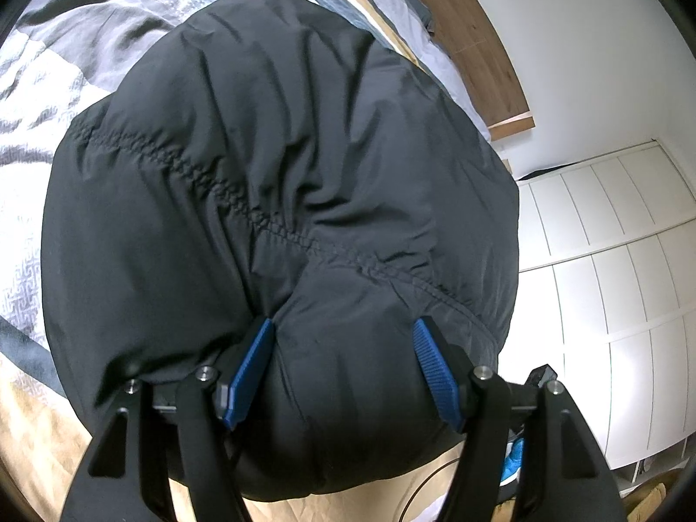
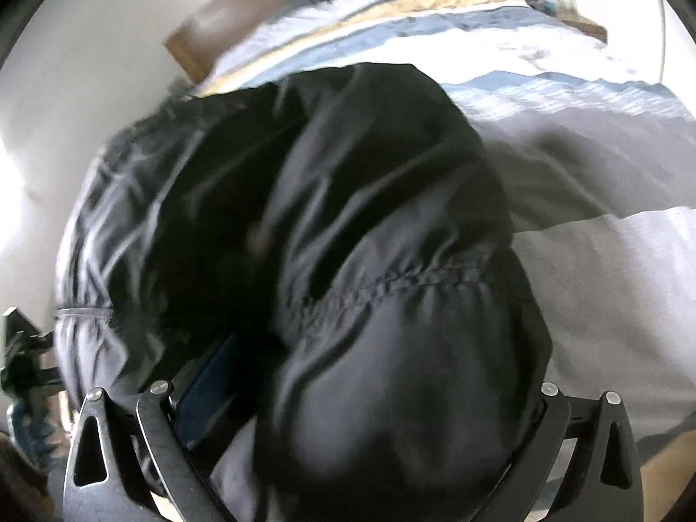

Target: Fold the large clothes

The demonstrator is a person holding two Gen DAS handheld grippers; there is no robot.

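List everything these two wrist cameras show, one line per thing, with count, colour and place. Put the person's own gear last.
jacket: one, black, puffy, draped over both grippers, above the bed; also fills the right wrist view.
bedspread: one, grey, white and blue patches, on the bed behind the jacket.
headboard: one, brown wood, against the wall.
wall: white, behind the bed.
wardrobe: one, white panelled doors, right of the left wrist view.
left hand-held gripper: one, black with blue pads, jacket fabric bulging between its fingers.
right hand-held gripper: one, black, mostly buried under the jacket; blurred.
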